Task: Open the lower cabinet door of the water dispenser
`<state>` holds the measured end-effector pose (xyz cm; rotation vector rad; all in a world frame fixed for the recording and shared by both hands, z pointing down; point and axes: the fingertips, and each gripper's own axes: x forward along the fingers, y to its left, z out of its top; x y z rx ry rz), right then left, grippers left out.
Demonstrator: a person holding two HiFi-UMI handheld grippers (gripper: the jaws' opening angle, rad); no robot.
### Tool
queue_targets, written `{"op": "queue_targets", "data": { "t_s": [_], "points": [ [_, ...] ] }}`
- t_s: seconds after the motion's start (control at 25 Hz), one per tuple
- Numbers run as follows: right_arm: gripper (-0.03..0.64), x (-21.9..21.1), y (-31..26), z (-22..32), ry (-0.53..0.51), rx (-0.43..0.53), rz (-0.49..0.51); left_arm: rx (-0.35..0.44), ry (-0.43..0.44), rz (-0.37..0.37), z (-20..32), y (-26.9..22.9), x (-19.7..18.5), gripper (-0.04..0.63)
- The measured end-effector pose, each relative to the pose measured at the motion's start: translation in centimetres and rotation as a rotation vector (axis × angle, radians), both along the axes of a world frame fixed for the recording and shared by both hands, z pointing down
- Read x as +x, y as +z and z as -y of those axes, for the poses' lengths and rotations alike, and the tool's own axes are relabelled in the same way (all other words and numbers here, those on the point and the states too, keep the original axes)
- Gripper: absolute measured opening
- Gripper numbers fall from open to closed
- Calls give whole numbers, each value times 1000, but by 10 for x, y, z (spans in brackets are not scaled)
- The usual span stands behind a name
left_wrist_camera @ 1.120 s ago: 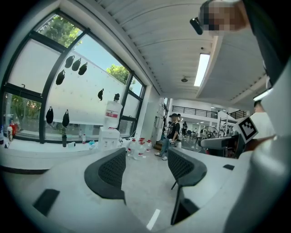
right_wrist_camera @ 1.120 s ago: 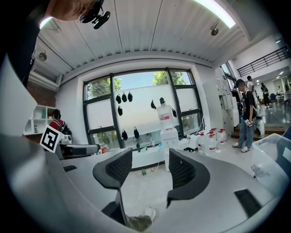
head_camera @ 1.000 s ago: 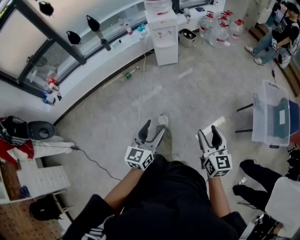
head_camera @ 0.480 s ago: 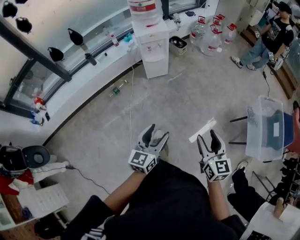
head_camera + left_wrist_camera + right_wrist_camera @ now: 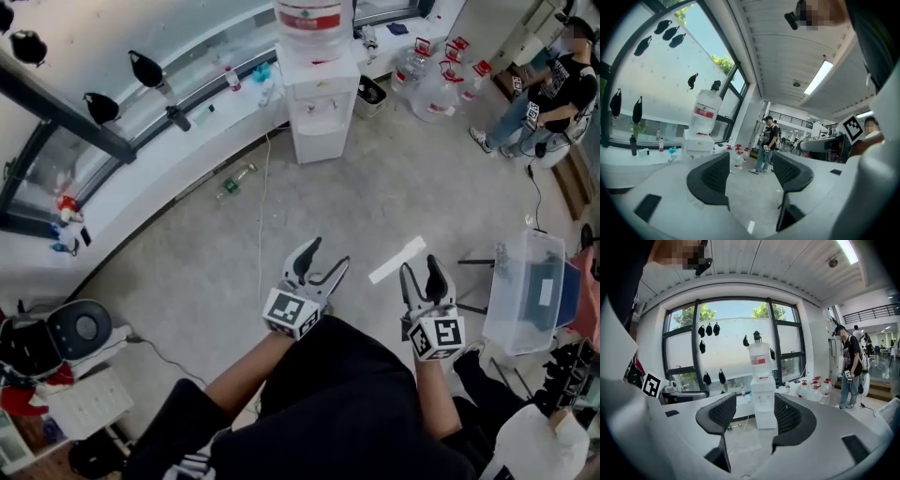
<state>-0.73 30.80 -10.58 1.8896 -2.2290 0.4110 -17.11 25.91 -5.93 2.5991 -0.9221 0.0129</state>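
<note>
Grey concrete floor (image 5: 178, 281), open room w/ big windows (image 5: 56, 155) over a white sill (image 5: 159, 159). Water dispenser (image 5: 322, 103) stands at the sill, well apart from both tongs; its lower cabinet door (image 5: 324, 141) looks shut. Left gripper (image 5: 328, 253) & right gripper (image 5: 419, 265) held low, jaws of each spread wide, nothing between. Spare water jugs (image 5: 433, 75) just right of dispenser; clear plastic bin (image 5: 536, 291) far right.

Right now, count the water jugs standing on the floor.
4 water jugs, clustered on the floor just right of the water dispenser in the head view. Overlap may hide another. A fifth jug sits atop the dispenser.
</note>
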Motion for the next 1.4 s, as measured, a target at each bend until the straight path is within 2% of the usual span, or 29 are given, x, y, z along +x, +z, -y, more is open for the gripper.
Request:
{"op": "queue_targets", "data": {
  "t_s": [0.32, 0.68, 0.96, 1.16, 1.4],
  "points": [
    [221, -11, -5, 64, 16, -15, -1, 39, -1, -18, 79, -13, -16, 267],
    [221, -10, 13, 95, -3, -67, 26, 12, -55, -27, 107, -6, -29, 267],
    [221, -7, 21, 150, -100, -64, 46, 4, -144, -13, 140, -2, -28, 267],
    [221, 9, 33, 221, -202, -52, 73, 13, -238, 20, 192, 4, -18, 267],
    [221, 37, 48, 303, -326, -84, 122, -27, -286, 72, 252, 13, 20, 267]
  ]
}}
